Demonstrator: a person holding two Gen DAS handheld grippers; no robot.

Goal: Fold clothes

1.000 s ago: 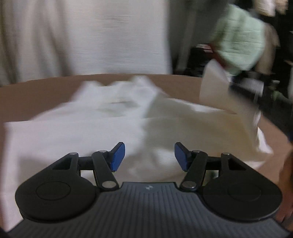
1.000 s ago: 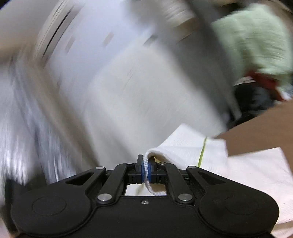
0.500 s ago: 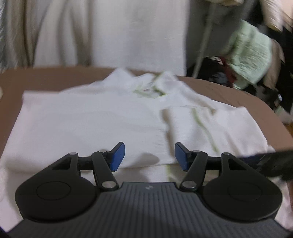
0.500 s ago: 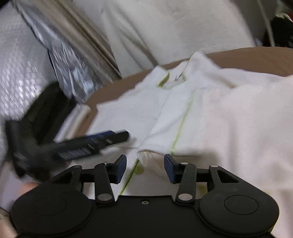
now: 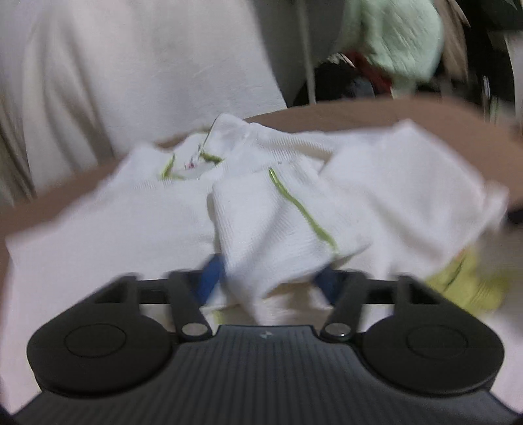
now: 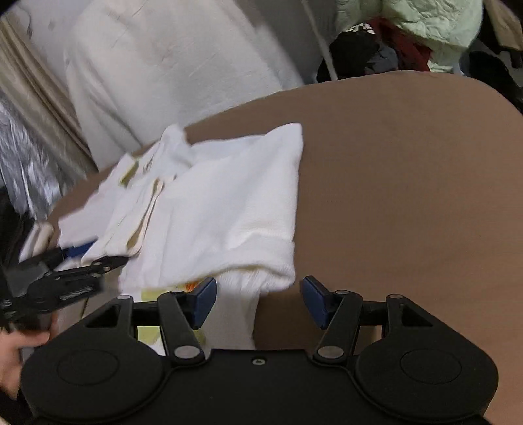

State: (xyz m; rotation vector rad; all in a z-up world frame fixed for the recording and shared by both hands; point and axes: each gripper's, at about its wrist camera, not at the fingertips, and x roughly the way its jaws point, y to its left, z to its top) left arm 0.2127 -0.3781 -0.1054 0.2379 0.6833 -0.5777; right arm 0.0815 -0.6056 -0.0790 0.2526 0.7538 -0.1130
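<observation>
A white shirt point(image 5: 108, 222) with lime-green piping lies spread on the brown table point(image 6: 408, 196). Its folded-in sleeve point(image 5: 278, 225) drapes down between the blue pads of my left gripper point(image 5: 269, 279), which is open around the cuff. In the right wrist view the shirt point(image 6: 222, 212) has its right side folded over, and its lower corner point(image 6: 271, 274) sits between the fingers of my open right gripper point(image 6: 260, 300). The left gripper point(image 6: 98, 253) shows at the left, held by a hand, at the shirt's other side. A yellow-green patch point(image 5: 464, 284) of the garment peeks out at the lower right.
A white draped cloth point(image 6: 179, 65) hangs behind the table. A heap of clothes, pale green point(image 6: 408, 26), red and black, sits beyond the far right edge. Silvery foil point(image 6: 23, 153) is at the left. Bare tabletop stretches right of the shirt.
My right gripper opened and let go of the sleeve onto the shirt, then moved to the shirt's lower right corner. My left gripper stayed open and moved forward onto the folded sleeve.
</observation>
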